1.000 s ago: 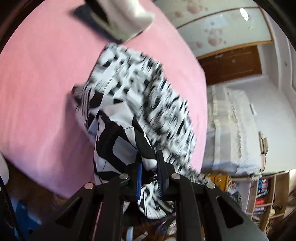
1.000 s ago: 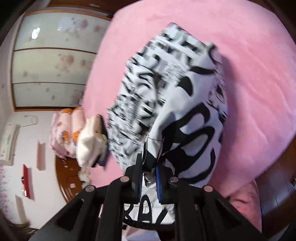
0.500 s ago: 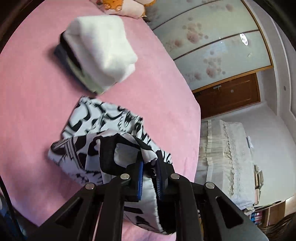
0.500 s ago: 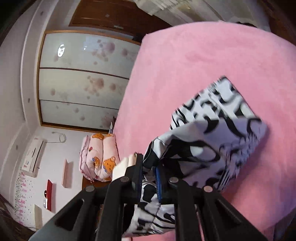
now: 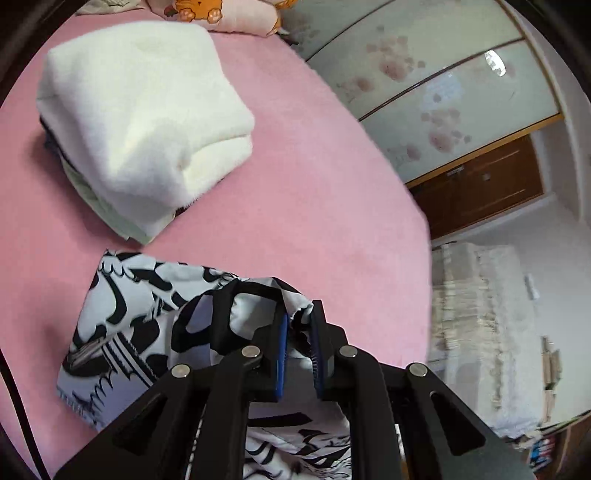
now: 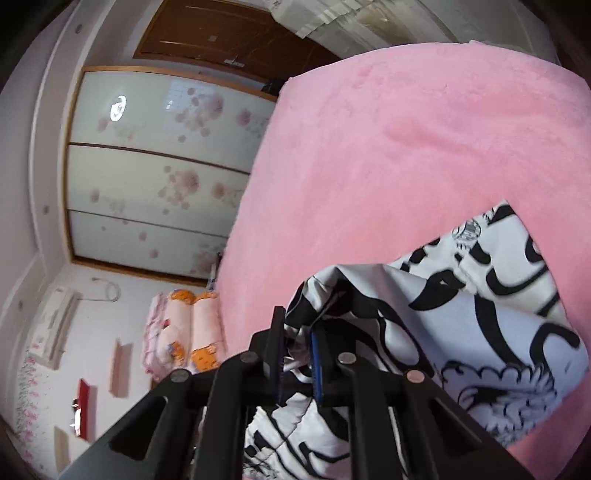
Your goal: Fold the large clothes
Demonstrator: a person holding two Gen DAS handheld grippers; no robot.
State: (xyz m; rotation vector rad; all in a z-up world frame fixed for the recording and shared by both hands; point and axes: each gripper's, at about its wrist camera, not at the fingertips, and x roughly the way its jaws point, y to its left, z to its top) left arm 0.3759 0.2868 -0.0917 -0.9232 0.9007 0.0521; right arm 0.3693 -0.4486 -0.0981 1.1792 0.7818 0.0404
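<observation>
Where folded, garment [image 5: 122, 317] shows black-and-white print.

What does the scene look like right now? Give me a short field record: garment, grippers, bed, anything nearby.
garment: black-and-white printed cloth, partly lying on the bed, near edge lifted
left gripper: shut on the cloth edge
right gripper: shut on the cloth edge
bed: pink cover
stack: folded, white piece on top, beyond the cloth, apart from it
pillow: pink with orange bears, at far edge
fold: not yet laid flat
</observation>
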